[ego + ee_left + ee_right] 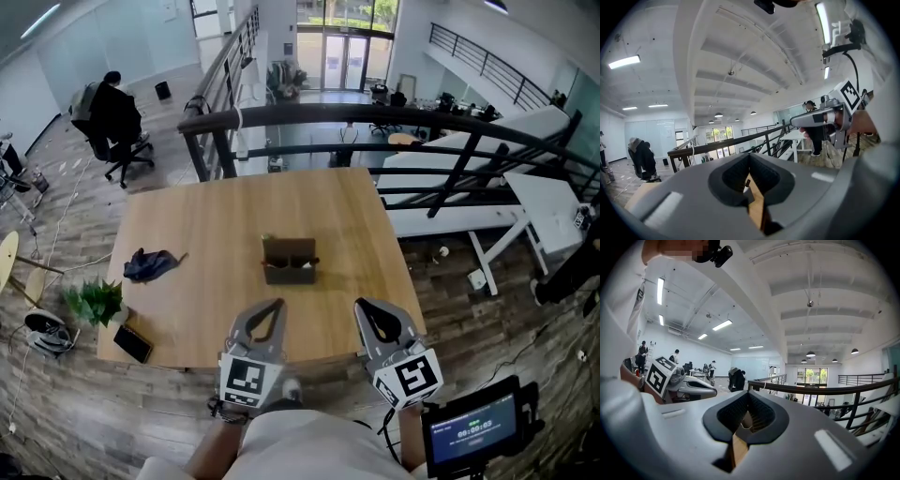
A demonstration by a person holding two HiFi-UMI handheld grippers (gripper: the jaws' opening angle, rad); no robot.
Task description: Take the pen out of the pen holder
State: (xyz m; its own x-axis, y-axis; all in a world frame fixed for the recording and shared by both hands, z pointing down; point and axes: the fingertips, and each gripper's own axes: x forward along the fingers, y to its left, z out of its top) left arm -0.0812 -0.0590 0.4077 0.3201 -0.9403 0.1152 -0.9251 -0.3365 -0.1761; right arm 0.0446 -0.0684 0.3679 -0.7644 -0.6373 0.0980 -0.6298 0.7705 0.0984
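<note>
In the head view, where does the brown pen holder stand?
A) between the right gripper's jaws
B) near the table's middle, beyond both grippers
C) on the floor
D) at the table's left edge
B: the pen holder stands near the middle of the table, beyond the left gripper and the right gripper, touching neither.

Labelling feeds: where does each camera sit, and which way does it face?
Head view: on the head, steeply down at table and pen holder; left tool, right tool, forearms show.
Left gripper view: on left tool, level along its shut jaws toward railing.
Right gripper view: same from right tool.
Shared: both gripper views show the railing and the other tool.
</note>
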